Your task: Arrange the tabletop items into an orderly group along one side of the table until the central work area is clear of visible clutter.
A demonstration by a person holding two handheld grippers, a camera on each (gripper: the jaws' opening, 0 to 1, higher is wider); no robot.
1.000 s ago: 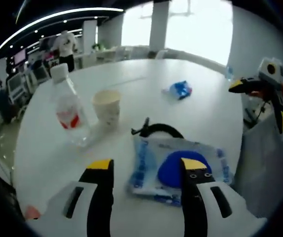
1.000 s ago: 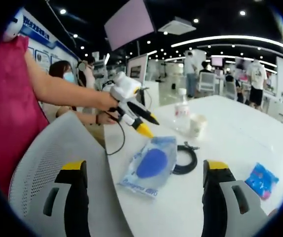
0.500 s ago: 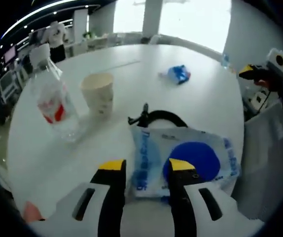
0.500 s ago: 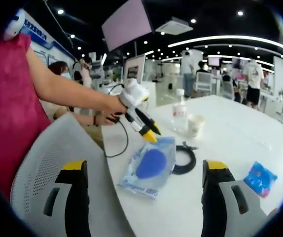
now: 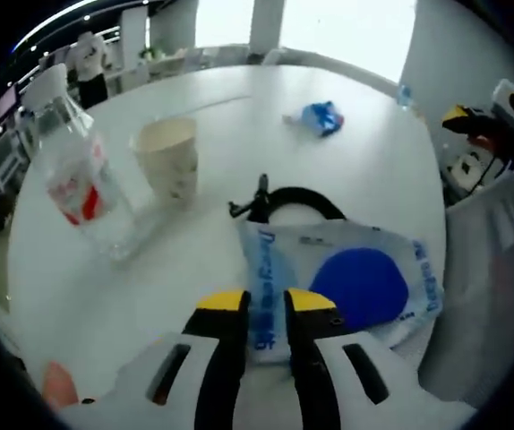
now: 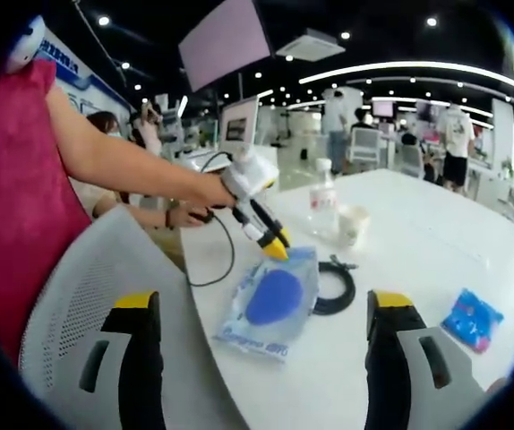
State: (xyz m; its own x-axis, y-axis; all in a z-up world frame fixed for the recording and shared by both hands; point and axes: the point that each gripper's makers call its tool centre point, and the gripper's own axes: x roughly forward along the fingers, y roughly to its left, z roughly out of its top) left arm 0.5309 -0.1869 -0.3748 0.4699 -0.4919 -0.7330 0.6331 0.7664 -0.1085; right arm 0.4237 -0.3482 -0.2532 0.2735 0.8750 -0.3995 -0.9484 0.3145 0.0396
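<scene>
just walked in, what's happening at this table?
A person is tidying a white round table. The left hand-held gripper has its jaws nearly shut on the edge of a clear plastic packet with a blue disc inside; whether it is pinched yet is unclear. The right hand-held gripper hangs open and holds nothing. A black cable loop, paper cup, clear water bottle and crumpled blue wrapper lie scattered on the table.

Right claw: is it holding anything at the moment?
No. In the right gripper view the right claw stands wide open above the table, with the plastic packet lying loose between its jaws.
</scene>
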